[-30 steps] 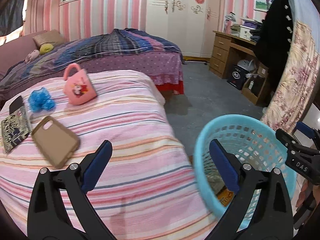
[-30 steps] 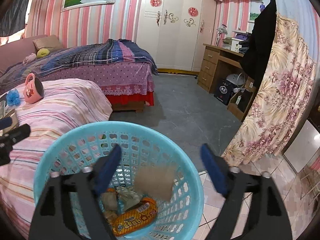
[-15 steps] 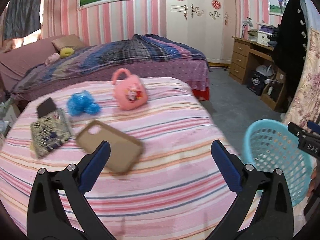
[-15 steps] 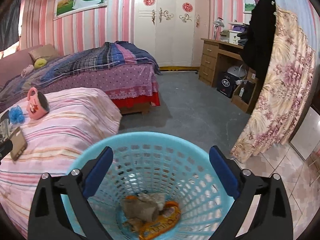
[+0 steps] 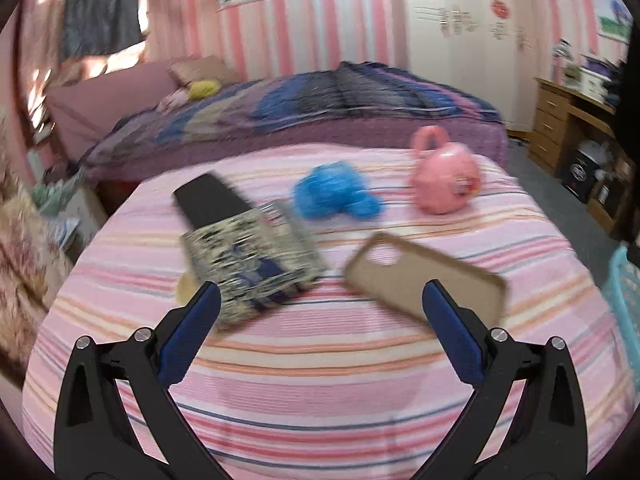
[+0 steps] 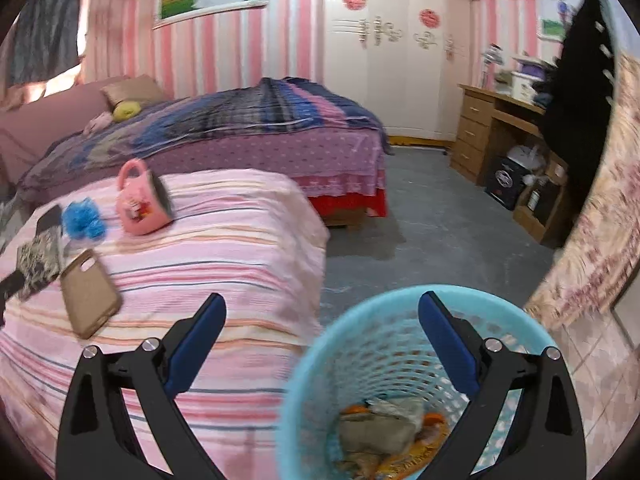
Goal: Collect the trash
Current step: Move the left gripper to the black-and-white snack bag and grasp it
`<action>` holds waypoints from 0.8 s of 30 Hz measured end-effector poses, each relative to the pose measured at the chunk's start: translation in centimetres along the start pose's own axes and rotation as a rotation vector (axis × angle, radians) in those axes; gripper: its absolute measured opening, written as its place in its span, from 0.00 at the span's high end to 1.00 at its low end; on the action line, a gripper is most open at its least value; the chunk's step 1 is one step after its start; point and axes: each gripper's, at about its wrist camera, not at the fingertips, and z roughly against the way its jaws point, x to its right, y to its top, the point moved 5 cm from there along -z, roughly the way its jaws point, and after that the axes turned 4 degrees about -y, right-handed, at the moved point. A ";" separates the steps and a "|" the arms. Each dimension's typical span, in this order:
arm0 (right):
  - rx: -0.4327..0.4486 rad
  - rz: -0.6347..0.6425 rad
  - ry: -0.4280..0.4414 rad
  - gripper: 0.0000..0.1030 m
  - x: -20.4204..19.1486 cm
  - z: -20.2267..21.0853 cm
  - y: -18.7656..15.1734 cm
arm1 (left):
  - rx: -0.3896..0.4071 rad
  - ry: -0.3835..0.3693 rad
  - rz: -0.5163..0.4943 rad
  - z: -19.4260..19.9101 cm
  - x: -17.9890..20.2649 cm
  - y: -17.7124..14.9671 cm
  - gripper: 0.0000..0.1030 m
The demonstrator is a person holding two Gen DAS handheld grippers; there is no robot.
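both tongs (image 5: pixel 320 304) (image 6: pixel 322 304) wide — nothing held

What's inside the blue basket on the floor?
The blue basket holds trash at the bottom: a crumpled greyish-brown wad lying on an orange wrapper. Whatever is under that pile is covered, so it cannot be seen.

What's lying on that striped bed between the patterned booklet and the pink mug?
In the left wrist view, a crumpled blue wad lies between the patterned booklet and the pink mug. The tan phone case sits nearer the camera, off that line.
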 end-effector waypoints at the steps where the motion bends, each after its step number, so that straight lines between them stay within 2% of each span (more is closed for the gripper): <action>1: 0.000 0.009 0.000 0.08 -0.4 -0.1 0.0 | -0.014 -0.002 0.017 -0.4 -1.0 -0.1 0.05; 6: -0.014 0.113 0.026 0.08 -5.0 -1.3 -0.5 | -0.036 0.059 0.015 -1.9 -4.9 -0.3 0.05; 11: -0.036 0.131 0.047 0.08 -8.0 -1.8 -0.3 | -0.076 0.069 0.091 -4.1 -8.5 -0.3 0.06; 17: -0.058 0.122 0.065 0.08 -10.3 -2.7 -0.5 | -0.124 0.035 0.144 -6.7 -10.1 -0.2 0.18; 19: -0.064 0.121 0.068 0.08 -10.8 -3.0 -0.6 | -0.145 0.022 0.149 -7.5 -10.0 -0.4 0.26; 21: -0.069 0.123 0.071 0.08 -11.4 -3.2 -0.7 | -0.163 0.015 0.145 -8.1 -9.8 -0.5 0.28; 24: -0.068 0.133 0.071 0.08 -11.7 -3.3 -0.7 | -0.158 0.004 0.135 -8.2 -9.4 -0.4 0.36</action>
